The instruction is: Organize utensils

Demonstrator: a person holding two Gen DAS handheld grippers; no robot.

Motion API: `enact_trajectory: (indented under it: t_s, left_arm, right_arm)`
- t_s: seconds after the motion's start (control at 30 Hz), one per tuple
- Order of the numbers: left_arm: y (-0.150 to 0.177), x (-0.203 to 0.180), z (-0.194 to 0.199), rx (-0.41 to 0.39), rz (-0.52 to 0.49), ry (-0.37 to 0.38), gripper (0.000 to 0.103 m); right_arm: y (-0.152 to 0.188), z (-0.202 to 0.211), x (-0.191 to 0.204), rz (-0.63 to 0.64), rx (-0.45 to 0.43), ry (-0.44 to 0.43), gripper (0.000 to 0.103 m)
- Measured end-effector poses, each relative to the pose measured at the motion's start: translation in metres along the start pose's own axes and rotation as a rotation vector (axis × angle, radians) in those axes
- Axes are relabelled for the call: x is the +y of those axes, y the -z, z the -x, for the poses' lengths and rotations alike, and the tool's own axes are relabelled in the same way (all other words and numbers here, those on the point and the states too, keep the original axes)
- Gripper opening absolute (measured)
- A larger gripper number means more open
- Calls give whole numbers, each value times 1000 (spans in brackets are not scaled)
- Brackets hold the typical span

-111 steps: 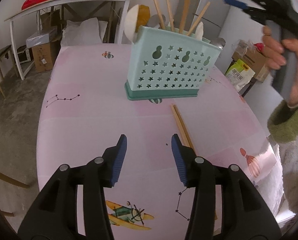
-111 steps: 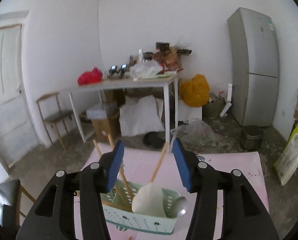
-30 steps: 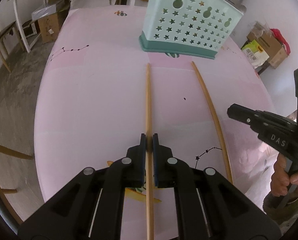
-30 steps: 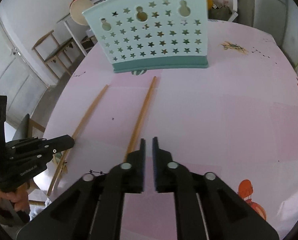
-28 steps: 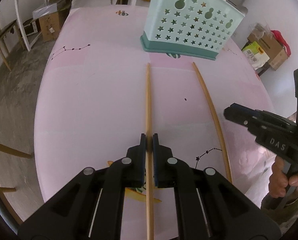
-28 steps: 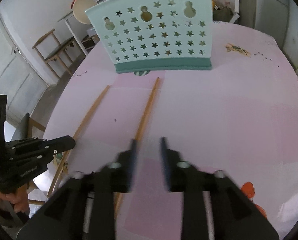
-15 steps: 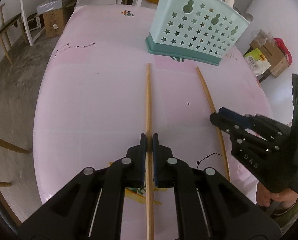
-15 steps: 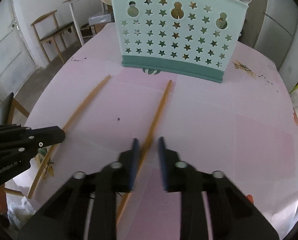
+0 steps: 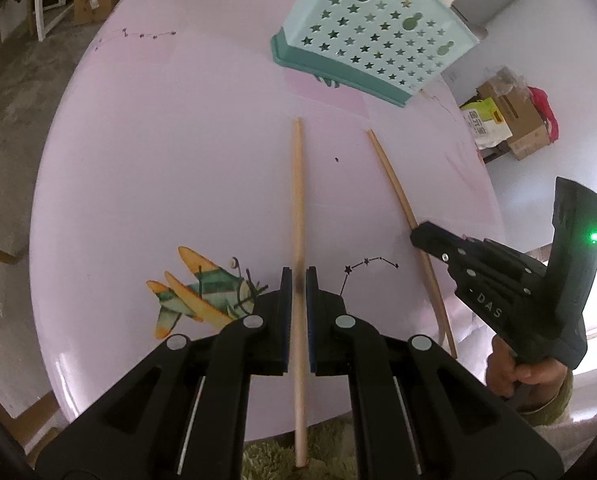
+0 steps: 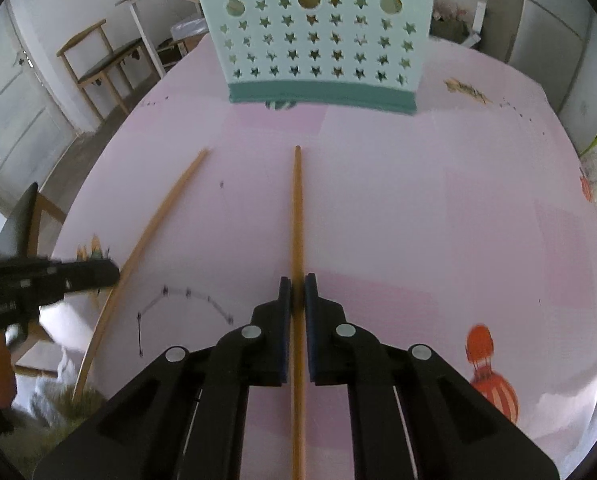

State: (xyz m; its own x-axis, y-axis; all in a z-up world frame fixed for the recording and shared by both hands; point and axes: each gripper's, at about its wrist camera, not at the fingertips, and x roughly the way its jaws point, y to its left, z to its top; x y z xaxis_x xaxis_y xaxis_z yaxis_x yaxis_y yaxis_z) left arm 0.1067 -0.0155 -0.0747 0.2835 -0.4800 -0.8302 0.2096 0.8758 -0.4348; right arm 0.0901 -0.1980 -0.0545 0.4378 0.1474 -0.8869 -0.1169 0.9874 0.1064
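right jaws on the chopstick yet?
Touching. Right wrist view: right gripper is closed on the chopstick, both jaws pressed against its sides, no gap.

We see a table (image 9: 170, 140) under a pale pink cloth printed with a small aeroplane (image 9: 196, 292), star constellations and a balloon (image 10: 490, 384). On it, at the far side, stands a mint-green utensil holder (image 10: 318, 40) pierced with stars. Two long wooden chopsticks (image 9: 298, 184) (image 9: 394, 184) stretch over the cloth before it, apart from each other.
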Motion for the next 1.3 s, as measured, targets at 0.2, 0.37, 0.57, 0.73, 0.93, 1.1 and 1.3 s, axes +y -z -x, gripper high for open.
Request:
enact_trajectory:
  t_s: [0.2, 0.37, 0.57, 0.73, 0.93, 1.1, 1.3]
  left_arm:
    - [-5, -12, 1, -25, -89, -40, 18]
    - [-14, -28, -8, -28, -188, -89, 21]
    - [-24, -45, -19, -41, -286, -126, 21]
    - [-30, -58, -24, -44, -320, -127, 22]
    - [-35, -69, -36, -51, -371, -191, 23]
    - [-41, -71, -47, -60, -389, -257, 23]
    - [-45, -72, -50, -71, -391, -295, 20]
  right_arm:
    - [4, 4, -6, -16, 36, -22, 9]
    - [-3, 1, -5, -35, 20, -35, 17]
    - [-16, -6, -2, -34, -23, -18, 17]
    - [-25, -10, -4, -56, -51, 11, 10]
    - [-24, -10, -16, -92, -62, 38, 7]
    - [-19, -7, -28, -125, -57, 43, 7]
    - [-20, -8, -37, -160, -51, 5, 7]
